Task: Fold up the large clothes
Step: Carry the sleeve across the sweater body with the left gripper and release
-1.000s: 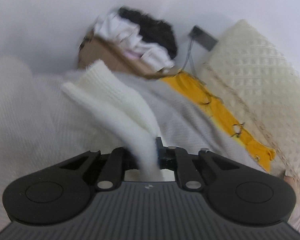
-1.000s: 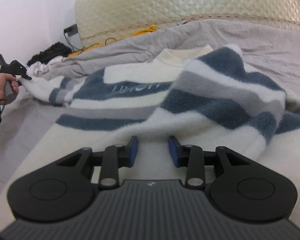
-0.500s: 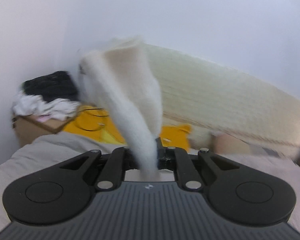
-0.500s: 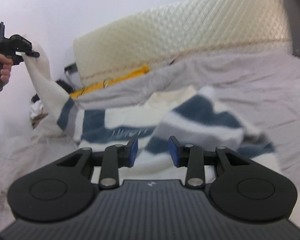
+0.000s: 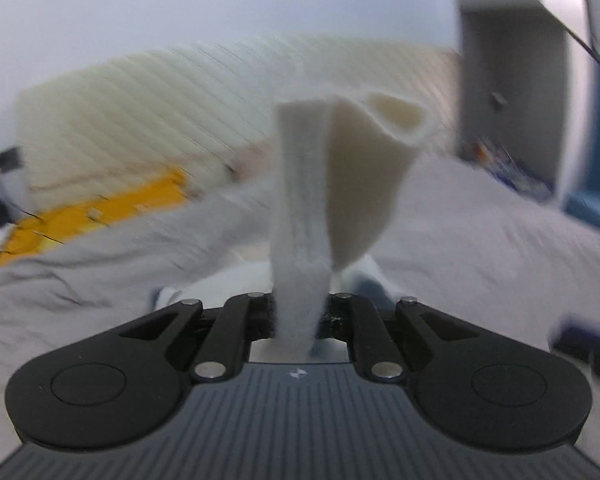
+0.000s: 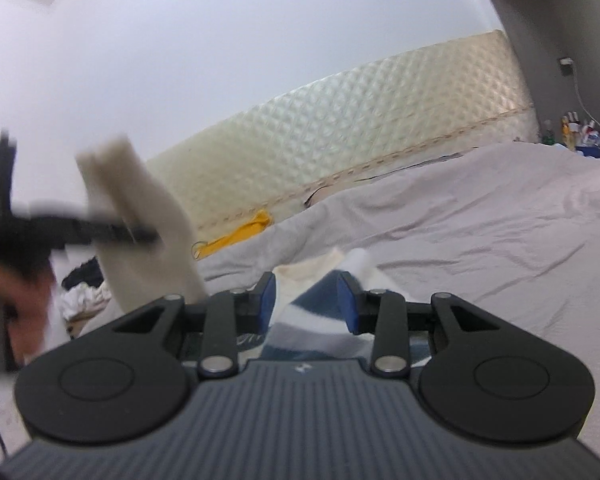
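One sleeve cuff (image 5: 332,184) is pinched in the left gripper (image 5: 298,312), fingers clamped tight on the cream knit, and the cuff stands up from the jaws with its open mouth flared at the top. Over in the right wrist view the same cuff is seen raised high at the left, gripped by that blurred black tool, and the sleeve runs down and rightward from it towards the sweater (image 6: 312,320) on the bed (image 6: 480,232).

Now the relation that matters: the sleeve's long axis is strung from the lifted cuff down to the sweater body, and that body, navy, grey and white stripes with a cream collar, lies directly ahead of and under the right gripper (image 6: 306,306). Its blue-padded fingers (image 6: 266,306) are spread apart with nothing held; striped fabric is seen in the gap, but no pinch is made.

So the left hand is the one carrying the sleeve, and the right is the nearer to the body. It is judged that the sleeve is to be laid rightward across the chest; heavy blur makes the exact height hard to tell. A yellow cloth (image 5: 100,208) is tucked along the quilted mattress (image 6: 360,132) behind, well apart from the work.
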`<state>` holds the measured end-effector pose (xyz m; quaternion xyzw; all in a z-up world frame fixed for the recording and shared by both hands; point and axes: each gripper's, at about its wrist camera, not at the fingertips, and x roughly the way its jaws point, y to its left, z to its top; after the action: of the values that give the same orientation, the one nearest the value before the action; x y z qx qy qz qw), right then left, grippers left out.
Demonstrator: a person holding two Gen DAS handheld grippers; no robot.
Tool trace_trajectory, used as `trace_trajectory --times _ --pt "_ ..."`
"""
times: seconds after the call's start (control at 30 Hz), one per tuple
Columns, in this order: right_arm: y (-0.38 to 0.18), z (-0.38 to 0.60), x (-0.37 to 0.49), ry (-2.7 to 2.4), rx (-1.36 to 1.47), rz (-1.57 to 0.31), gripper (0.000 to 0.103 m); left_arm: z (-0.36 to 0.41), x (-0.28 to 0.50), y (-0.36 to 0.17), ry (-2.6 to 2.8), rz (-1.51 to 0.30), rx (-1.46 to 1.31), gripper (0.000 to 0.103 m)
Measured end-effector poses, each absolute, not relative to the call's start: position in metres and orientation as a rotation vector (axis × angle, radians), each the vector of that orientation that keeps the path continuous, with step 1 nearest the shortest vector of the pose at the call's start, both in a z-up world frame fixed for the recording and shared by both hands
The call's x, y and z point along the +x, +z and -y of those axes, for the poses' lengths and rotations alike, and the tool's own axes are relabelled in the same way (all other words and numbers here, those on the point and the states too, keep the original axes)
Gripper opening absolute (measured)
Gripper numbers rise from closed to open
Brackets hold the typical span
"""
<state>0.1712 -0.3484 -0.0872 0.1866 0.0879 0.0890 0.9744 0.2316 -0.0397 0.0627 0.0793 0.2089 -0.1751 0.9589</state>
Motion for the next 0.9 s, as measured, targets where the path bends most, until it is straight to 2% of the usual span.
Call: trace_trajectory --times 0.23,0.37,0.47,0.6,0.67,0.73,0.77,0.9 --pt "-0.091 0.381 0.165 0.149 0.473 -0.180 0.038 0.123 0.202 -0.042 -0.432 -0.581 0.172 0.012" --pt "-0.096 0.392 0.167 0.141 0.525 -0.196 0.038 0.136 0.199 -0.089 -0.417 -0.651 0.166 0.012" --pt "-0.100 0.392 0.172 0.141 0.537 -0.212 0.038 0.139 0.194 -0.104 -0.405 -0.662 0.151 0.012" --pt "-0.104 0.389 0.175 0.150 0.539 -0.226 0.038 0.125 0.198 -0.096 -0.412 -0.677 0.094 0.013" --pt "-0.104 0.387 0.174 0.154 0.530 -0.230 0.038 0.119 0.198 -0.088 -0.421 -0.694 0.053 0.027" --pt "-0.105 0.385 0.174 0.161 0.520 -0.235 0.038 0.110 0.190 -0.080 -0.458 -0.731 -0.004 0.056" --pt "-0.105 0.384 0.173 0.162 0.512 -0.237 0.038 0.107 0.189 -0.075 -0.463 -0.745 -0.022 0.060" --pt "-0.104 0.380 0.173 0.167 0.486 -0.244 0.038 0.086 0.159 -0.062 -0.478 -0.791 -0.131 0.063"
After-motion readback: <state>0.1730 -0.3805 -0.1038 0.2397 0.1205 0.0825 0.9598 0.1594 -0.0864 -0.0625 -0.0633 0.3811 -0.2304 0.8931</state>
